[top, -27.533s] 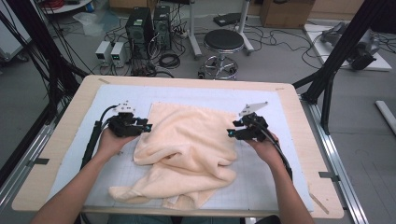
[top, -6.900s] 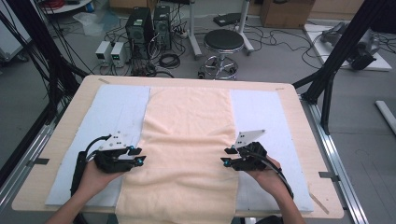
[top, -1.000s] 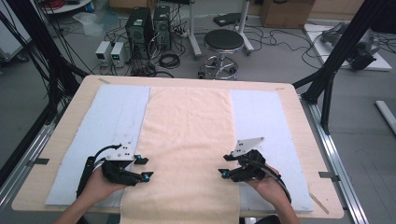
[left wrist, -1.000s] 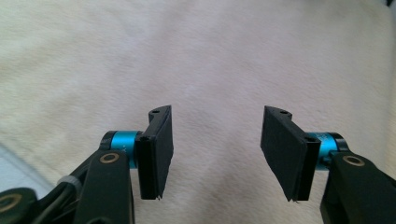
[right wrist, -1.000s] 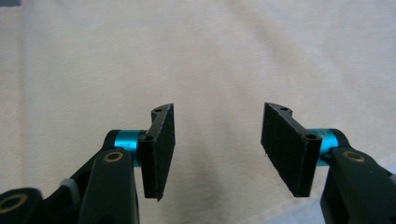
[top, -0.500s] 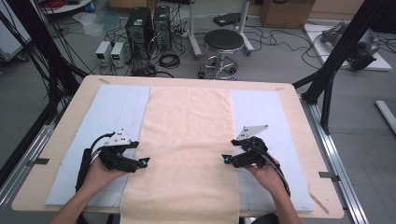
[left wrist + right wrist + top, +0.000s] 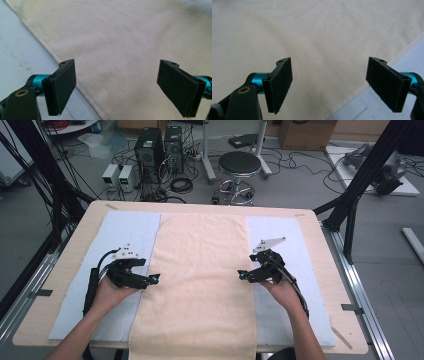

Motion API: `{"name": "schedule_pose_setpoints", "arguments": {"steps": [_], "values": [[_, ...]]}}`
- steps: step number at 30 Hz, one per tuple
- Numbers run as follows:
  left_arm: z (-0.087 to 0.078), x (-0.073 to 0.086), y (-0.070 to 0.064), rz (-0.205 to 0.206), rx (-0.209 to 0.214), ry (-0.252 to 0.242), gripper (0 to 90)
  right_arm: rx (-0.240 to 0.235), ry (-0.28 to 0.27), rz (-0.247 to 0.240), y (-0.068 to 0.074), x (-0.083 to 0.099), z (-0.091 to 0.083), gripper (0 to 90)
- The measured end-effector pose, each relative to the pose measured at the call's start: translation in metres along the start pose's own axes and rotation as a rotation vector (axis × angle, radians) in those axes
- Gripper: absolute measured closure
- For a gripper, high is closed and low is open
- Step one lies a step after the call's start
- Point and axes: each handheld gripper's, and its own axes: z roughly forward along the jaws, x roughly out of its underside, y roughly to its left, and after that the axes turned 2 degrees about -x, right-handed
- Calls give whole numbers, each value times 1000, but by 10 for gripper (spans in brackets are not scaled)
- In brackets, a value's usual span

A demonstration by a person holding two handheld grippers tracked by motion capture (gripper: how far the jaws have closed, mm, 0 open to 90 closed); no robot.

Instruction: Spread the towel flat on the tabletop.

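A cream towel (image 7: 200, 280) lies flat and lengthwise down the middle of the table, its near end hanging over the front edge. My left gripper (image 7: 154, 280) hovers at the towel's left edge, jaws wide apart and empty. In the left gripper view the left gripper (image 7: 120, 87) looks down on the towel (image 7: 120, 42), whose hem runs diagonally under it. My right gripper (image 7: 241, 275) sits at the towel's right edge, also open. In the right gripper view the right gripper (image 7: 334, 85) spans the towel (image 7: 312, 32) with the hem at lower right.
A pale blue mat (image 7: 125, 230) covers the wooden table (image 7: 75, 240) under the towel. Beyond the far edge stand a round stool (image 7: 240, 165), computer towers (image 7: 157, 150) and loose cables. Black frame posts (image 7: 365, 175) rise at the right and left.
Long ago the towel lay crumpled; it is now spread flat. Over the last second both grippers have moved a little away from the person along the towel's edges, still open.
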Motion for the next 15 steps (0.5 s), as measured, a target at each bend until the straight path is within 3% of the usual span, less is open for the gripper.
{"name": "schedule_pose_setpoints", "arguments": {"steps": [11, 15], "values": [[5, -30, 23, -31, -7, 2, 135, 21, -19, 14, -19, -26, -1, 166], [6, -36, 27, -32, -19, 5, 113, 6, -25, 28, -23, -37, -1, 166]]}}
